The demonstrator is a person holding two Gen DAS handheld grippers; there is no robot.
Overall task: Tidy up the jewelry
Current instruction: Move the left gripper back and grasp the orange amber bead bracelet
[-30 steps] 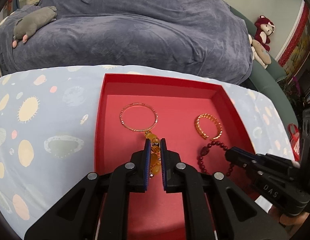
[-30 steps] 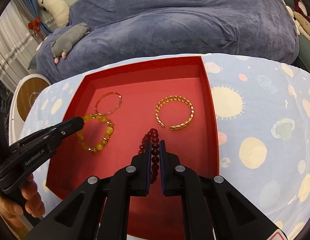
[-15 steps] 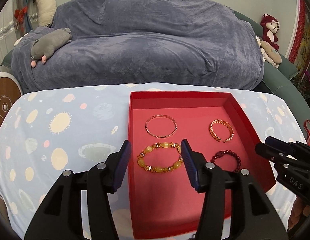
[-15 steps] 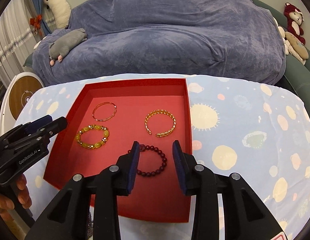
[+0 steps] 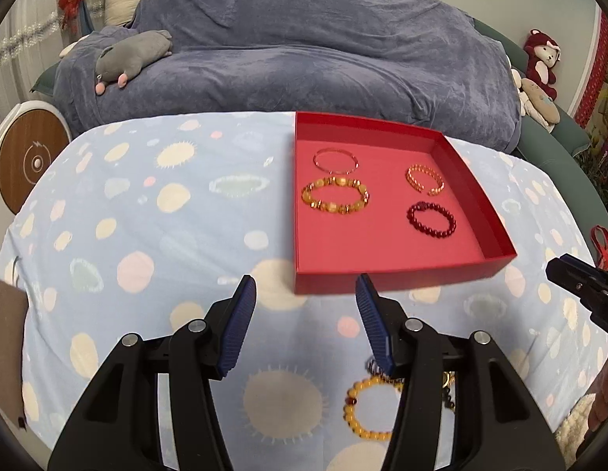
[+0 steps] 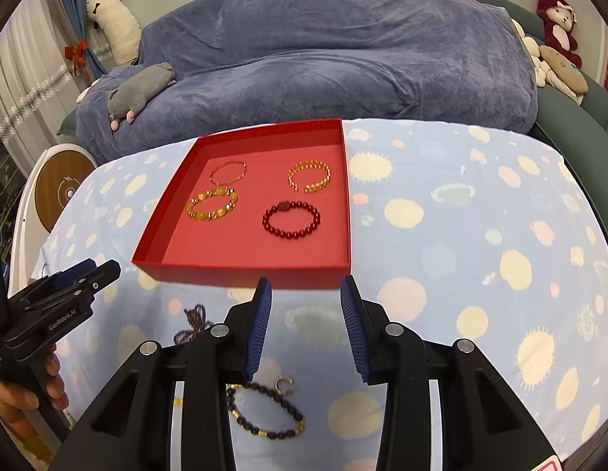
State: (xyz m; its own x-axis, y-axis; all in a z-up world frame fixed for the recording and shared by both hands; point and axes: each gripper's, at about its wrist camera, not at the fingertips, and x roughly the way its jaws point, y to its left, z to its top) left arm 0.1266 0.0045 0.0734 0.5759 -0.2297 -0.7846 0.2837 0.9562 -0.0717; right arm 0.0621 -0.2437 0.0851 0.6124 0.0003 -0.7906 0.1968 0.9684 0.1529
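Left wrist view shows the left tongs point(image 5: 304, 314) spread apart and empty, hovering above the worktop point(image 5: 155, 235) just short of the near wall of the red tray point(image 5: 386, 280). The right tongs point(image 6: 306, 322) are likewise parted and empty. Four pieces lie well apart on the tray floor: a thin bangle point(image 5: 335, 161) and a gold cuff point(image 5: 425, 179) toward the far wall, a yellow bead bracelet point(image 5: 335, 195) and a dark red bead bracelet point(image 5: 431, 221) nearer. More jewelry waits loose at the worktop's near edge: a yellow bead strand point(image 5: 363, 412) under the left tongs, a dark bead bracelet point(image 6: 264, 412) under the right. The likely risk is a poor pick: the loose pieces lie close together, partly hidden by the fingers, so closing blind could snag two at once or drag one off the near edge.
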